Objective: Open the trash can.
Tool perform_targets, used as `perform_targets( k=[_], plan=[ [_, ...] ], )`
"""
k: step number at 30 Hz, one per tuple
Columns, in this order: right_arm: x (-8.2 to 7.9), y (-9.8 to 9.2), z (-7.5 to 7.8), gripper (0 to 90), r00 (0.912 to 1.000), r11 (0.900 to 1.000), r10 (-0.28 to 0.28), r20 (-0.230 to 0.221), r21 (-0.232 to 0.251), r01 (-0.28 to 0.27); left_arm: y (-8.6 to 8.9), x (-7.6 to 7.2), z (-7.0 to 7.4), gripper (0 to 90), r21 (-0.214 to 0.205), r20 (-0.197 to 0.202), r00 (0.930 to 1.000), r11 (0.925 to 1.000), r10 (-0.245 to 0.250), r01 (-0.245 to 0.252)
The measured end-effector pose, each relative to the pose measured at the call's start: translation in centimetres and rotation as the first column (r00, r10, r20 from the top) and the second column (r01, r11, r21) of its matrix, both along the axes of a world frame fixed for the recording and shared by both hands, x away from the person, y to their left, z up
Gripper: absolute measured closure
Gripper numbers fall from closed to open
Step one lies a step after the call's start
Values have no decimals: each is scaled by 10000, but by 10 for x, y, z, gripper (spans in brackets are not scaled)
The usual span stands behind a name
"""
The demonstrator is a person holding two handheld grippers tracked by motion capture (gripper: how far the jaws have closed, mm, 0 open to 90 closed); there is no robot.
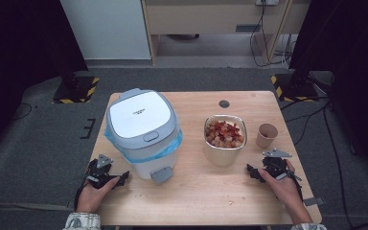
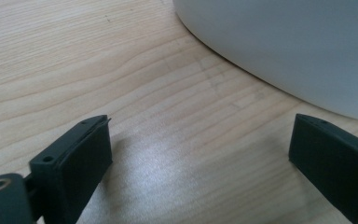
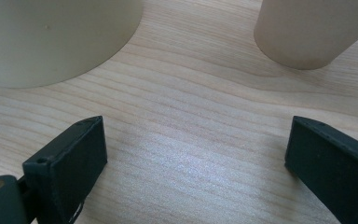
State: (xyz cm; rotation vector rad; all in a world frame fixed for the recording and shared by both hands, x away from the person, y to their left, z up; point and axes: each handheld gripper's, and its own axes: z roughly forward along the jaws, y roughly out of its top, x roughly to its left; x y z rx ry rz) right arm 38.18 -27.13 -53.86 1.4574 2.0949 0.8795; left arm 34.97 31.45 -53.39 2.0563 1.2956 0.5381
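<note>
Both grippers rest open on the near edge of the desk (image 1: 196, 191), with a lidded bin, a bowl of food scraps and a paper cup ahead of them.

At the near left, the left gripper (image 1: 106, 176) lies with its fingers (image 2: 81, 154) spread wide and empty, just beside the base of the white pedal bin (image 1: 143, 132), whose grey lid is shut over a blue liner. Right of centre stands the steel bowl (image 1: 224, 139) heaped with reddish scraps, then the brown paper cup (image 1: 267, 135) near it. At the near right, the right gripper (image 1: 263, 172) points at those two, its fingers (image 3: 70, 158) also apart, holding nothing. Judged risks: the full bowl could spill if tilted while lifted, and the light cup beside it could be knocked over by a passing finger.
</note>
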Motion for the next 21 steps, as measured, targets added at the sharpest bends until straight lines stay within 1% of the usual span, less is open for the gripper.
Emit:
perform_targets(
  k=[1,3,5,9,10,12,15,16,17,18,20,21],
  plan=[
    [0,0,0,56,10000,10000,0,0,0,0,0,0,0,80,0,0,10000,10000,0,0],
    [0,0,0,56,10000,10000,0,0,2,0,-1,-1,3,118,-179,115,9999,9998,-125,127],
    [0,0,0,56,10000,10000,-7,-9,11,7,-1,-2,4,146,-200,175,9996,9996,-200,204],
    [0,0,0,56,10000,10000,-25,-11,13,25,0,-5,7,197,-305,232,9997,9995,-100,107],
    [0,0,0,56,10000,10000,-14,1,2,14,0,-9,10,230,-478,291,9996,9988,-40,54],
    [0,0,0,55,10000,10000,-19,0,2,19,0,-13,15,303,-566,418,9991,9984,-44,67],
    [-1,1,0,56,10000,10000,-77,-23,27,77,0,-19,23,446,-800,616,9980,9967,-119,169],
    [-1,1,0,56,10000,10000,-77,-23,27,77,0,-19,23,480,-800,616,9980,9967,-119,169],
    [-1,1,0,56,10000,10000,-78,-22,22,78,-1,-25,29,517,-1046,767,9969,9942,-178,258],
    [-1,1,0,56,10000,10000,-79,-23,23,79,-2,-26,31,551,-1008,821,9963,9943,-249,332],
    [-1,1,0,55,10000,10000,-90,-19,25,90,-3,-31,36,617,-1121,945,9949,9926,-365,471],
    [-1,1,0,55,10000,10000,-90,-19,25,90,-3,-31,36,649,-1121,945,9949,9926,-365,471]
  ],
)
